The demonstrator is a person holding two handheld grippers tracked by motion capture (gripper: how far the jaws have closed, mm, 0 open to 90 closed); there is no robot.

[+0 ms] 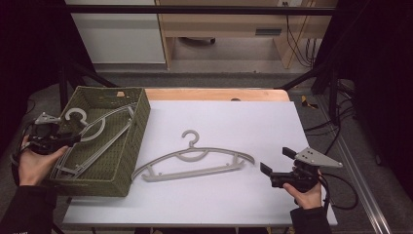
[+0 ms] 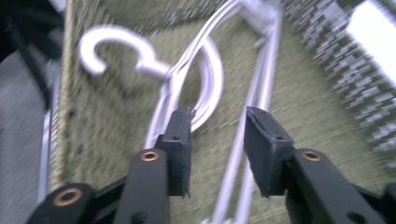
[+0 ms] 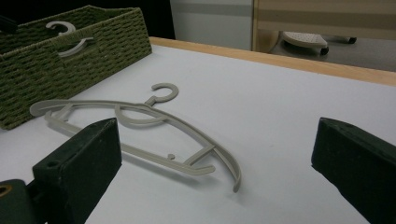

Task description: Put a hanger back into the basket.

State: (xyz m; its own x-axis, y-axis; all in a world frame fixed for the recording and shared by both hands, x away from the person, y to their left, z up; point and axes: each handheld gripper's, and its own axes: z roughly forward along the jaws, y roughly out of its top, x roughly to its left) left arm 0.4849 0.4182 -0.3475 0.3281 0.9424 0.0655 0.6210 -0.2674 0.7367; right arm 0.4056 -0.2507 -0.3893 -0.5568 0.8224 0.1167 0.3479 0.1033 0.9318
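Flat on the white desk point(image 1: 219, 195), near its middle: a pale grey plastic hanger point(image 1: 195, 161), hook pointing toward the far edge, arched shoulders curving down to both ends, a straight lower bar with small pegs, a small curved loop under the neck. Touched by neither tool. Seen low and slantwise in the right gripper view, same hanger point(image 3: 140, 135) lying between that tool's jaws and the basket beyond.

At the desk's left edge: a green woven basket point(image 1: 139, 122), rectangular, with a handle slot in its far wall. Inside, at least one more grey hanger point(image 1: 92, 139) of the same kind, hook up near the far left corner, bars running diagonally across the floor of the basket; exact count hard to tell from the overlapping bars. In the left gripper view, blurred, the hook and curved neck point(image 2: 154, 65) against the woven bottom.

Left tool point(image 1: 65, 140) held over the basket's left rim, jaws spread, nothing between them, poised above the hanger bars. Right tool point(image 1: 275, 163) low over the desk's right side, jaws spread wide, gripping nothing, well apart from the hanger on the desk.
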